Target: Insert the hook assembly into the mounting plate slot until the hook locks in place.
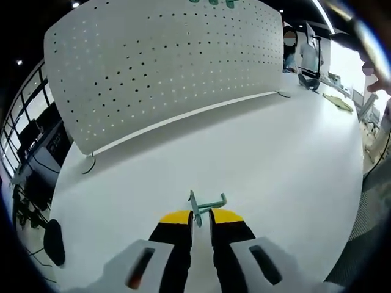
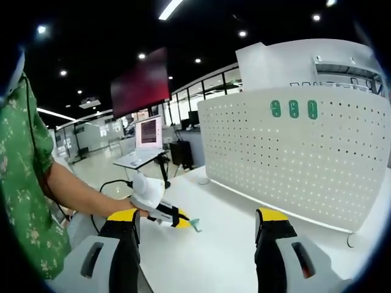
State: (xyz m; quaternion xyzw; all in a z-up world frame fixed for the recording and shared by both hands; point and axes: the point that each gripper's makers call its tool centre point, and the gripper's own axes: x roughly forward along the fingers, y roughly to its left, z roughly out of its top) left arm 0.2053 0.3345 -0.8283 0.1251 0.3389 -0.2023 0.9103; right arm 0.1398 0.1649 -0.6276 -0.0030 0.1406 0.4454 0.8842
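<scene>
White table (image 1: 256, 159) in an open-plan office with a dark ceiling and recessed lights; a white perforated pegboard panel (image 1: 159, 67) stands upright across the far part of the table on small feet.

Left gripper view, left to right: glazed partitions and desks with cables beyond the table's left edge; a dark rounded object (image 1: 54, 242) at the near left edge of the table, too indistinct to identify; the pegboard panel; people standing at the far right beyond the table, and a flat pale item (image 1: 338, 102) lying on the table near them. The left gripper (image 1: 201, 218), with yellow-tipped black jaws, is clenched on a small teal hook (image 1: 205, 204), which projects forward from between the jaw tips above the bare table surface, well apart from the panel.

Right gripper view, left to right: a person's green patterned sleeve (image 2: 24, 177) and forearm reaching to the left gripper (image 2: 183, 223), seen from the side with the teal hook (image 2: 195, 226) at its tip; a laptop (image 2: 143, 143) on a stand and a dark red screen (image 2: 142, 82) overhead; the pegboard panel (image 2: 293, 159), carrying three teal pieces (image 2: 294, 108) in a row near its upper edge. The right gripper (image 2: 198, 229) is released, its jaws spread wide with nothing between them. No legible writing.
</scene>
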